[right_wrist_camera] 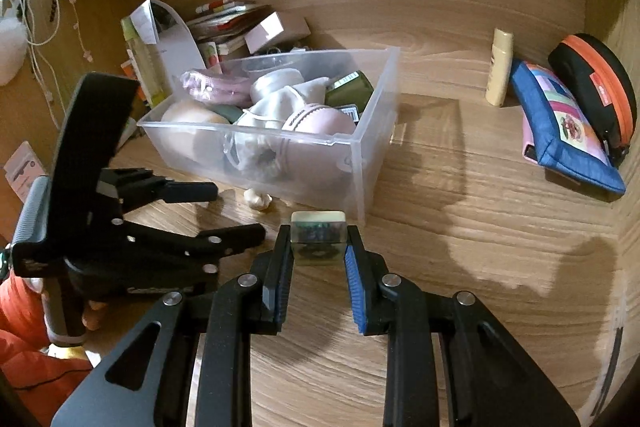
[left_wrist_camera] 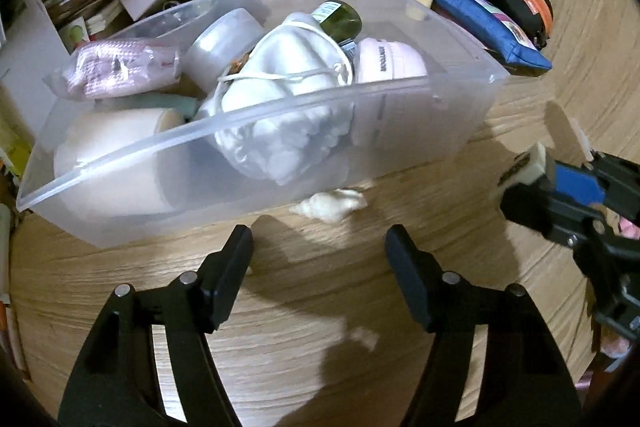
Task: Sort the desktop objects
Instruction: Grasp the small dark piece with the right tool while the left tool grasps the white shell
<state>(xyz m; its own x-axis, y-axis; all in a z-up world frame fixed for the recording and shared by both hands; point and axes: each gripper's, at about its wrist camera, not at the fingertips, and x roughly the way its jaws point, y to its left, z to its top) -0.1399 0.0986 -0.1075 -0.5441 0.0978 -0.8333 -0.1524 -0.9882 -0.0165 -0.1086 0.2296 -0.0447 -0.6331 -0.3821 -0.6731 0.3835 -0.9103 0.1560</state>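
Note:
A clear plastic bin stands on the wooden desk, filled with a white drawstring pouch, a green bottle, a pink case and other items. A small crumpled white lump lies on the desk against the bin's near wall. My left gripper is open just in front of that lump, with nothing between its fingers. My right gripper is shut on a small cream-topped rectangular box, held above the desk to the right of the left gripper.
A cream bottle, a blue pouch and a black-and-orange zip case lean at the right wall. Papers and a pink box pile up behind the bin. An orange sleeve shows at lower left.

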